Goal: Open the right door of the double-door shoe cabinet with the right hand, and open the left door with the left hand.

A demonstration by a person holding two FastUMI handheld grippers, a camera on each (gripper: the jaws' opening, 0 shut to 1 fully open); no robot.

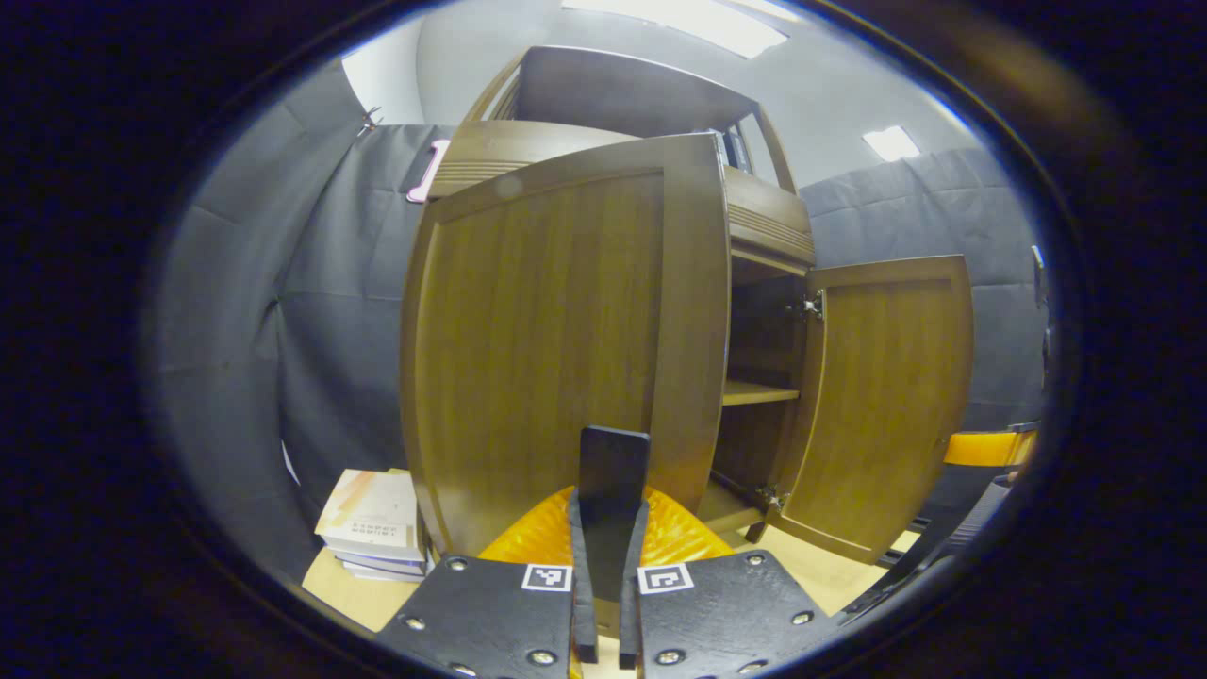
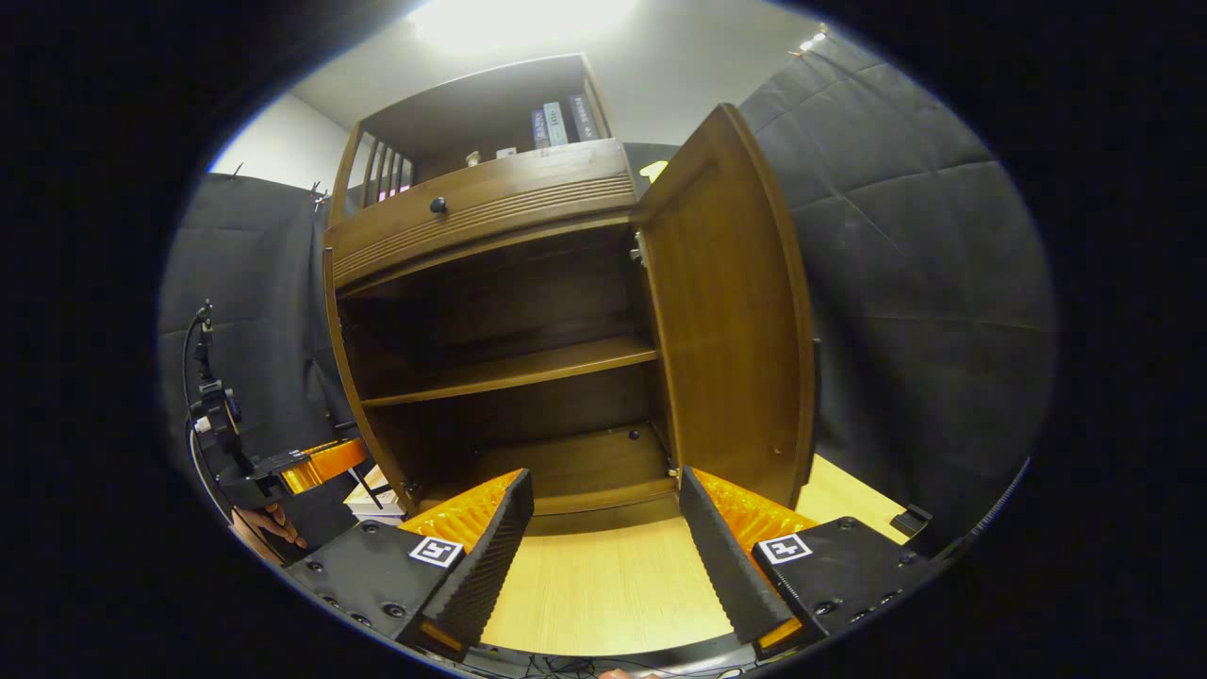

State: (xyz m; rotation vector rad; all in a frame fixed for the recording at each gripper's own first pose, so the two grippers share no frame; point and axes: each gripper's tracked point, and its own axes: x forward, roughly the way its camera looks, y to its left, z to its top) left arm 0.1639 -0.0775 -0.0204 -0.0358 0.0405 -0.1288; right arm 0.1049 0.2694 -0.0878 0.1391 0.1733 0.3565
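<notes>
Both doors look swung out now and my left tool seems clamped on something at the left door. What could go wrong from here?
The left tool is shut on the left door's handle; pulling away before opening it could yank the left door. That door swings toward the stack of books and might hit it. The open right tool could clip the right door.

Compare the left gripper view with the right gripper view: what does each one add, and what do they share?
Left gripper view: the left door seen close up from outside, the left tool shut on a dark handle at that door's free edge, and a stack of books beside the cabinet.
Right gripper view: the right tool open in front of the cabinet's lower compartment, a drawer knob, and upright books on top.
Both: the right door standing open and the inner shelf.
</notes>
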